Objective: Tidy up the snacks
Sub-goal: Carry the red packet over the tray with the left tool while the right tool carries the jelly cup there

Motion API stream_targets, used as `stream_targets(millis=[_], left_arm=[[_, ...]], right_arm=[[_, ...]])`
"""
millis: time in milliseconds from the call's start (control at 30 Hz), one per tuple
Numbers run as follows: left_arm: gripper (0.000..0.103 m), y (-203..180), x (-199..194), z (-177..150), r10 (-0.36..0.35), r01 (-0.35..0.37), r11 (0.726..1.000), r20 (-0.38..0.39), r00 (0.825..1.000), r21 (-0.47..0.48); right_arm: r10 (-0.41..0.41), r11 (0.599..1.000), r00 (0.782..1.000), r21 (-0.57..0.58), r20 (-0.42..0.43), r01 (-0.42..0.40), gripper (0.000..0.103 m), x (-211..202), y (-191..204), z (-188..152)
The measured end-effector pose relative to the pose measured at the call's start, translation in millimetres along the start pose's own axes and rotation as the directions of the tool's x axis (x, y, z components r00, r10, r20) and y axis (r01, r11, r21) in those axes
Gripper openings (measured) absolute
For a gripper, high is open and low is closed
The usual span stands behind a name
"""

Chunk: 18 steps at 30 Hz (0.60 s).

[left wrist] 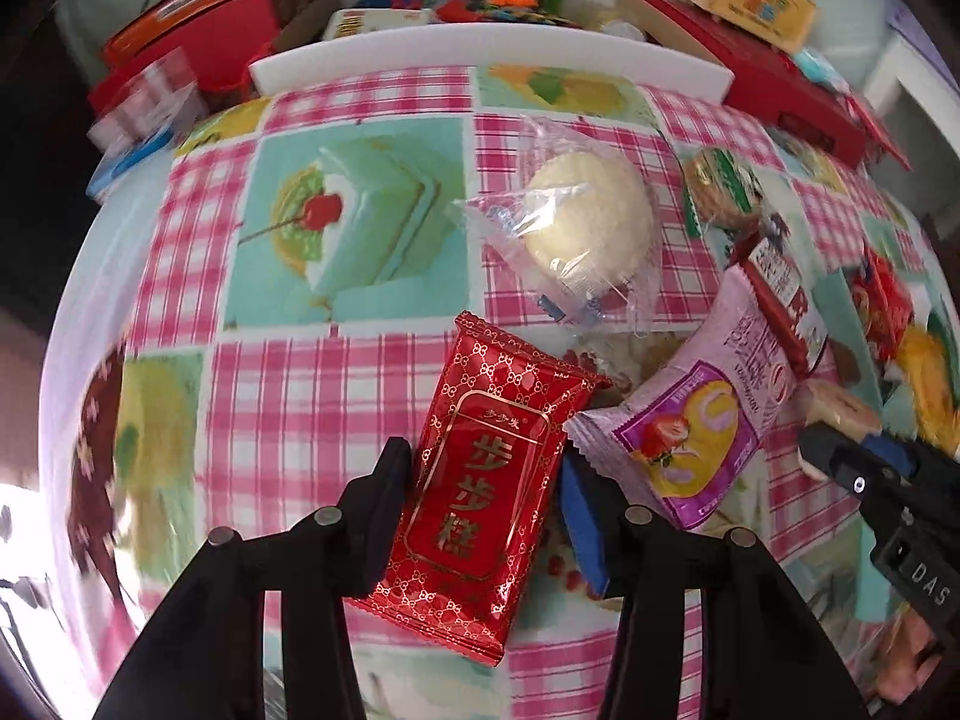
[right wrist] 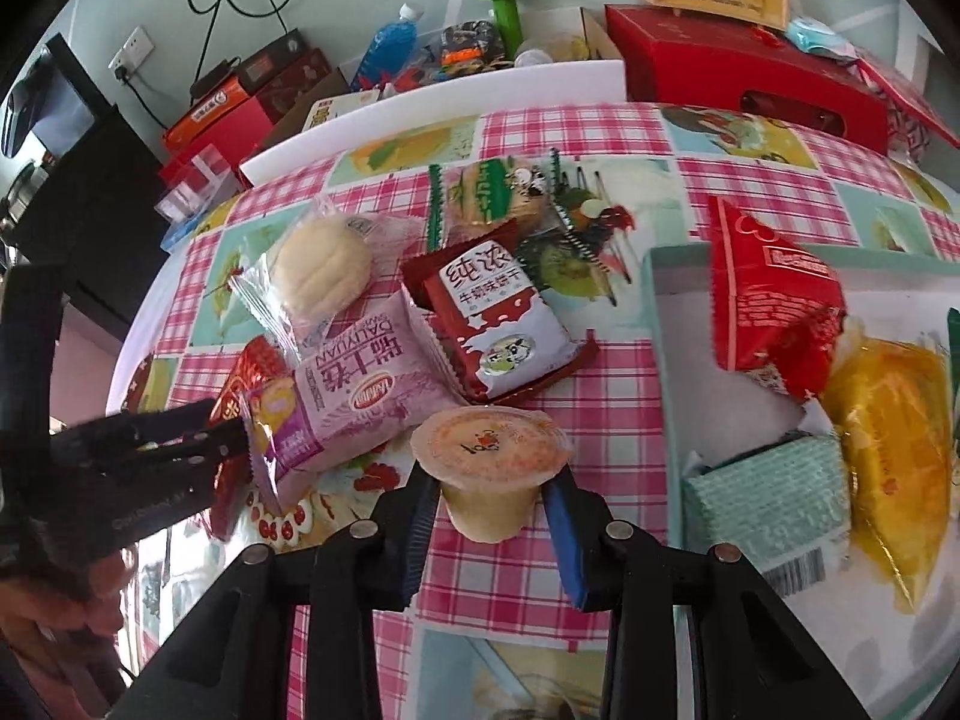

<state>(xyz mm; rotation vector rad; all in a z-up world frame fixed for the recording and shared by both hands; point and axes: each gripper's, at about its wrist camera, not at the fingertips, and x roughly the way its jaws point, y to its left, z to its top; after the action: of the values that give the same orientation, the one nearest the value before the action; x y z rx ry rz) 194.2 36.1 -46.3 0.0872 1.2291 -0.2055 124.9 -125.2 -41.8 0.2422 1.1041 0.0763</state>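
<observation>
My left gripper (left wrist: 483,468) is shut on a red-and-gold cake packet (left wrist: 480,498), held between its fingers just above the checked tablecloth. My right gripper (right wrist: 489,492) is shut on a pudding cup (right wrist: 489,468) with an orange foil lid; it shows at the right edge of the left wrist view (left wrist: 837,420). A purple Daliyuan cake packet (right wrist: 354,402) lies between the two grippers. Beyond it lie a clear-wrapped round bun (right wrist: 318,276), a red-and-white milk biscuit packet (right wrist: 498,324) and a green-labelled pastry (right wrist: 486,192).
A pale green tray (right wrist: 660,324) at the right holds a red packet (right wrist: 768,312), a mint-green packet (right wrist: 774,492) and a yellow one (right wrist: 894,462). Red boxes (right wrist: 744,78), a bottle, a green dumbbell and a white foam board (right wrist: 432,114) line the table's far edge.
</observation>
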Motion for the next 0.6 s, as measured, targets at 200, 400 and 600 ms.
stream_targets(millis=[200, 400, 600], left_arm=[[0.050, 10, -20, -24, -0.026, 0.030, 0.989, 0.026, 0.999, -0.146], [0.050, 3, -56, -30, 0.016, -0.001, 0.983, 0.080, 0.997, -0.184], [0.050, -29, -93, -19, -0.003, 0.024, 0.988, 0.136, 0.991, -0.154]], right_arm=[[0.016, 1.000, 1.000, 0.016, 0.013, -0.016, 0.037, -15, -10, -5], [0.035, 0.999, 0.999, 0.022, 0.041, -0.036, 0.037, -35, -10, -9], [0.037, 0.998, 0.996, 0.042, 0.083, -0.041, 0.037, -60, -19, -12]])
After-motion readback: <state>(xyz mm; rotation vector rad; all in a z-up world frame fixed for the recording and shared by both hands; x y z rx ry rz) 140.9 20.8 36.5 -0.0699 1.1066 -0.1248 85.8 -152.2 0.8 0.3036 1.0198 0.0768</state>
